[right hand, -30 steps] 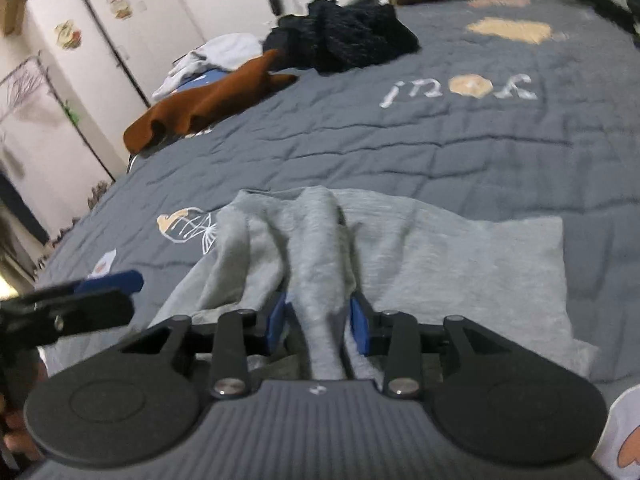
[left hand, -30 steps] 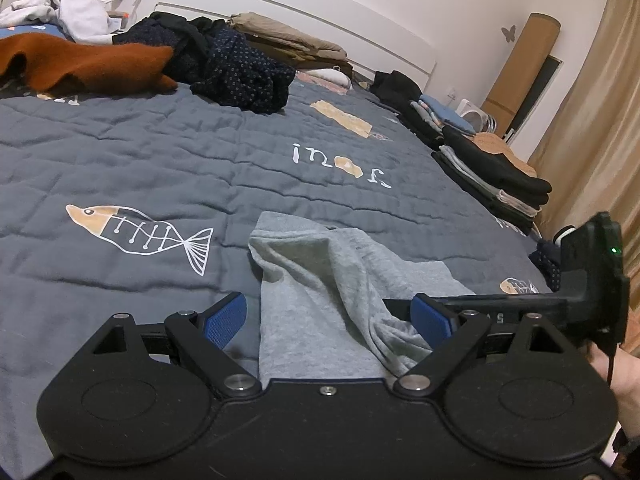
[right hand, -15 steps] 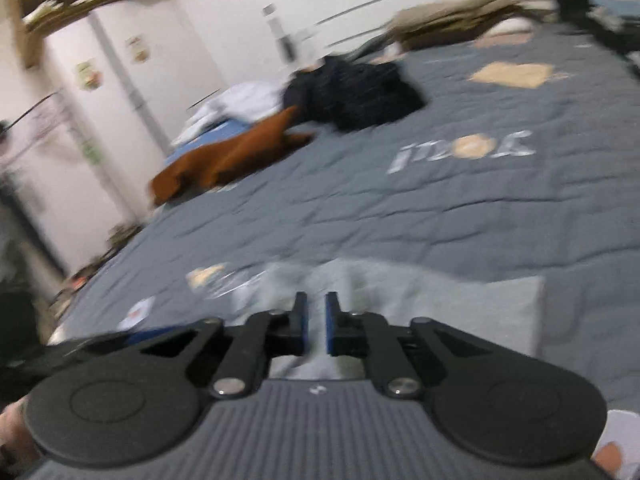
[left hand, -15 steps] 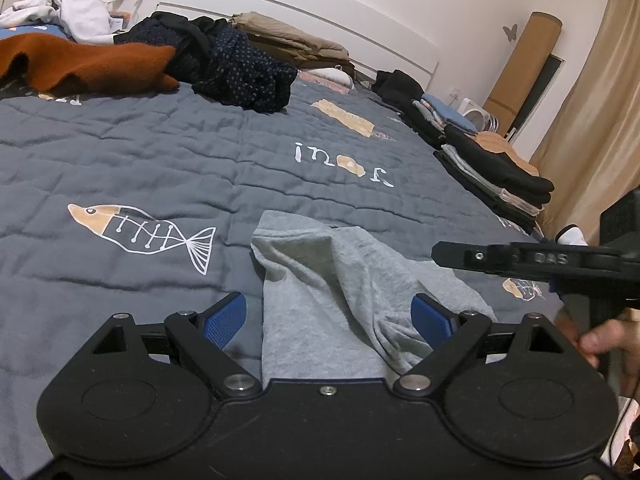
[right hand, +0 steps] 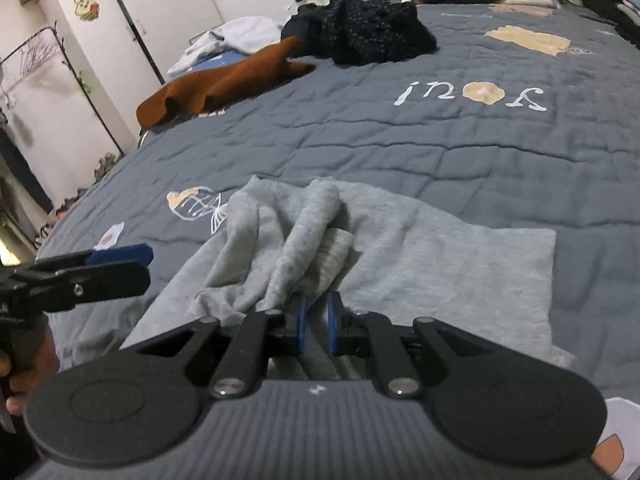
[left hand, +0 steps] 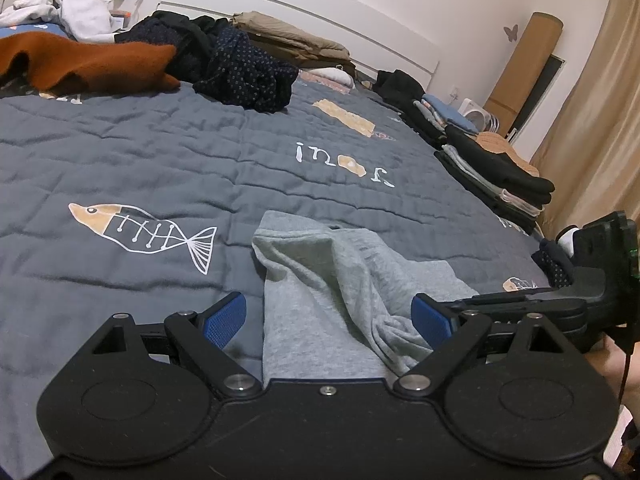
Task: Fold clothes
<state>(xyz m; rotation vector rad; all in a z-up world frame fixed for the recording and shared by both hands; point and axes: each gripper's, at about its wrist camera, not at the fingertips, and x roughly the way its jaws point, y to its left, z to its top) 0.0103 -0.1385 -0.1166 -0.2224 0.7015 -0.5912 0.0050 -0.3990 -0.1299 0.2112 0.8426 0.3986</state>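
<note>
Right gripper (right hand: 315,326) sits nearest in its own wrist view, blue pads drawn close together and pinching a bunched ridge of the grey garment (right hand: 420,256); the cloth rises from between the pads into a crumpled fold just ahead of them. To its right the garment lies flat on the bedspread (right hand: 360,148) with a straight far edge and a squared corner. The left gripper (left hand: 328,320) hangs over the garment's near edge with its blue pads spread wide; the grey cloth lies between them, and whether either pad touches it cannot be told. In the left wrist view the right gripper comes in from the right side, level with the left one's right pad, with the rumpled part of the garment running down toward it.

Just beyond the garment the grey quilted bedspread carries a printed fish skeleton (left hand: 140,232), and further on some white lettering seen upside down, which I cannot read with confidence. No brand or label shows on the garment.

Further back lie a rust-brown garment (left hand: 88,64) and a dark dotted heap (left hand: 244,72), touching each other. Along the bedspread's right edge stand stacks of folded clothes (left hand: 492,168). On the far wardrobe doors are two cartoon stickers (right hand: 86,6).
</note>
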